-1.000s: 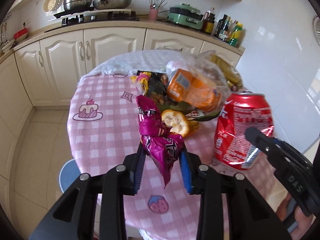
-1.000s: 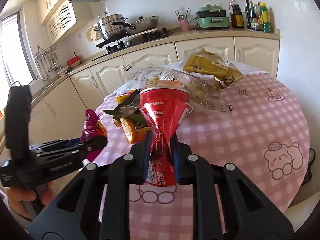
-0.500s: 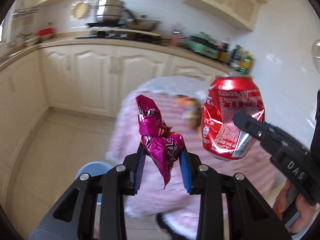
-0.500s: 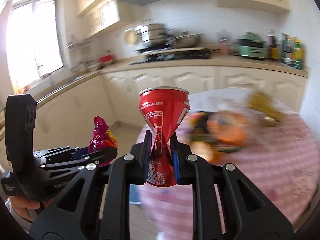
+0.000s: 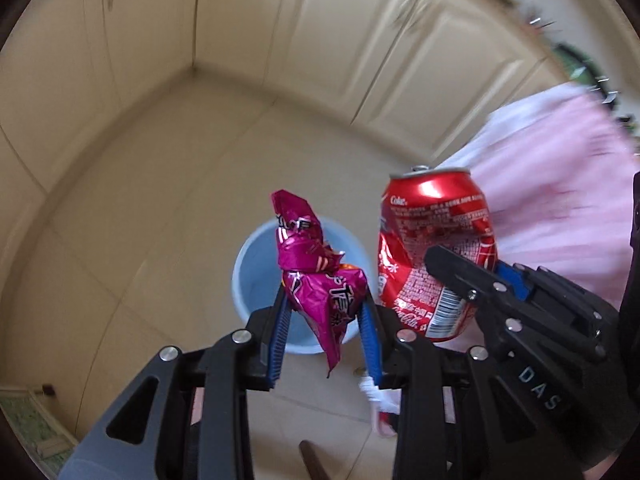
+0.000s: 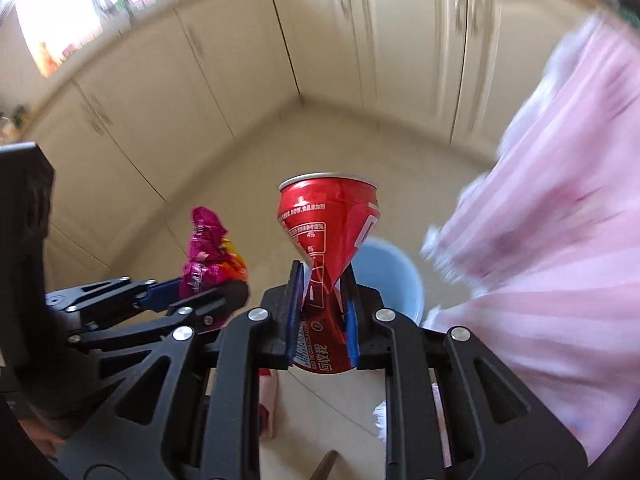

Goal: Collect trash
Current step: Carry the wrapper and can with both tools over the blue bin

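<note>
Both pieces of trash are held off the table, above the tiled floor, and the coming drop is judged to turn on where the light blue bin [image 5: 256,280] lies beneath each load.

The left gripper [image 5: 326,326] is closed to a narrow gap on a crumpled magenta snack wrapper [image 5: 320,280], which is pinched between the blue pads with its long axis running up and away from the fingers and a loose tail hanging below them. In the left wrist view the bin's open mouth is seen directly behind and under the wrapper (its rim shows to the left and above the foil), so this load is judged to be almost over the opening.

The right gripper [image 6: 322,312] is clamped on a red soda can [image 6: 328,240], crushed to a waist where the pads bite, with its rim pointing away from the fingers. In the right wrist view the bin [image 6: 392,276] is seen to the right of and below the can, partly hidden by it, so the can is judged to lie off to one side of the mouth.

The pink tablecloth [image 6: 560,240] hangs close on the right (blurred). The left hand's load is therefore judged the better placed; a short sideways shift is probably needed for the can before release.
</note>
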The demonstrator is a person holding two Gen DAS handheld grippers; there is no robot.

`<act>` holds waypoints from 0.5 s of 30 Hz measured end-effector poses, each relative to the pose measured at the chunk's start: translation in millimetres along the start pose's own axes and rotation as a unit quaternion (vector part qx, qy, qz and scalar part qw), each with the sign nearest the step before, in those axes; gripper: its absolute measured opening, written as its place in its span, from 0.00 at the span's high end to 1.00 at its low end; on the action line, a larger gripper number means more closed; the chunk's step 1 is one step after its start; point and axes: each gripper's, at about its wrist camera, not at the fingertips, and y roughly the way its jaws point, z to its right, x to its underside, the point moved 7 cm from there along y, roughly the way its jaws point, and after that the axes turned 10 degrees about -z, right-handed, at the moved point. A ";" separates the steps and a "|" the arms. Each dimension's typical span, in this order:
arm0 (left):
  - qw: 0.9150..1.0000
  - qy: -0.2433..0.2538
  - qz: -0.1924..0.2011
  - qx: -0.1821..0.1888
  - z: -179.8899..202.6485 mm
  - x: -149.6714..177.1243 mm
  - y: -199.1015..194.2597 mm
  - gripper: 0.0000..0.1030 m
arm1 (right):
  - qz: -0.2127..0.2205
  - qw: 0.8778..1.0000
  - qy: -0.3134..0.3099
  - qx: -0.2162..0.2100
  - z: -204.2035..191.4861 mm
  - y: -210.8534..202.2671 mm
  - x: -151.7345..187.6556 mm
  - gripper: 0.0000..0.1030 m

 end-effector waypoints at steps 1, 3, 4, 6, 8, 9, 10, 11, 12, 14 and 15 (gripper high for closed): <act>1.000 -0.008 -0.017 0.003 -8.7 -3.2 24.8 0.70 | -0.025 1.000 0.011 0.006 10.6 32.8 0.3 0.82; 0.999 -0.014 -0.046 -0.004 -23.0 -11.7 70.0 0.70 | -0.060 0.998 0.031 0.006 23.9 76.5 3.9 0.82; 0.998 -0.017 -0.062 -0.003 -26.4 -14.8 86.8 0.69 | -0.079 0.996 0.048 -0.002 32.4 97.5 5.8 0.82; 0.995 -0.025 -0.093 -0.011 -32.5 -21.9 126.5 0.69 | -0.108 0.991 0.076 0.003 50.3 137.4 11.7 0.82; 0.993 -0.028 -0.115 -0.017 -36.7 -23.2 155.2 0.69 | -0.124 0.988 0.086 0.011 62.9 166.1 14.9 0.82; 0.991 -0.036 -0.129 -0.017 -38.5 -23.6 174.1 0.69 | -0.129 0.988 0.088 0.011 66.3 177.0 15.9 0.82; 0.990 -0.036 -0.135 -0.018 -39.5 -22.0 184.1 0.69 | -0.135 0.986 0.093 0.001 70.1 189.7 17.1 0.82; 0.989 -0.035 -0.142 -0.021 -38.1 -22.1 195.5 0.69 | -0.140 0.985 0.099 0.002 73.8 197.2 18.7 0.82; 0.987 -0.039 -0.152 -0.020 -40.0 -19.0 209.6 0.69 | -0.148 0.984 0.103 0.009 79.4 207.2 21.3 0.81; 0.984 -0.050 -0.172 -0.004 -37.1 -14.5 230.9 0.69 | -0.161 0.981 0.109 0.014 89.6 220.5 28.7 0.81; 0.983 -0.052 -0.177 0.000 -30.1 -16.2 236.8 0.69 | -0.166 0.980 0.111 0.017 93.2 224.9 31.4 0.81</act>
